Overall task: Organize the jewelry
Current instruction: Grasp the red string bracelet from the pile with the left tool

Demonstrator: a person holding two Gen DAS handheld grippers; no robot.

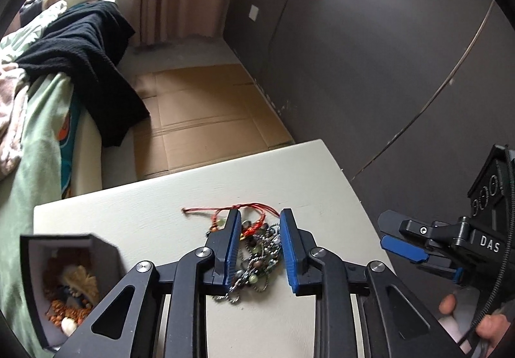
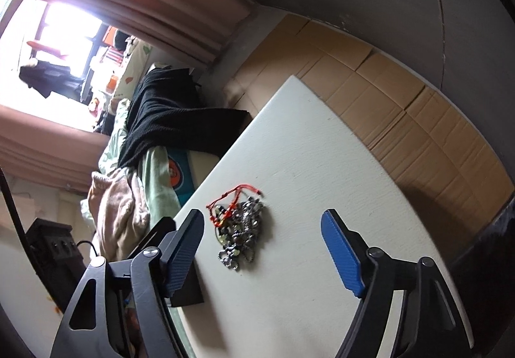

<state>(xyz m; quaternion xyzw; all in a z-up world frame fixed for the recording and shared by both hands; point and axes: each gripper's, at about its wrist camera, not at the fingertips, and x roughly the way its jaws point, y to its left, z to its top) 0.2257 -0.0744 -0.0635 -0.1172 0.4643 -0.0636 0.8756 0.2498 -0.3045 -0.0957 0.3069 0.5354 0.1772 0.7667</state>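
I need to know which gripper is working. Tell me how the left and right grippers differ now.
The left gripper stands low over the jewelry pile, its fingers on either side of it; the right gripper hangs back from the pile, with nothing between its fingers. The left's gap is narrow, about the pile's width; the right's is much wider. Both are open, with blue pads, over the white table.

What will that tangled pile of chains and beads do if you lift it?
The jewelry pile looks floppy, so it would probably droop. Its chains seem knotted with the red cord, so all may rise together. Beads might slip off the left gripper.
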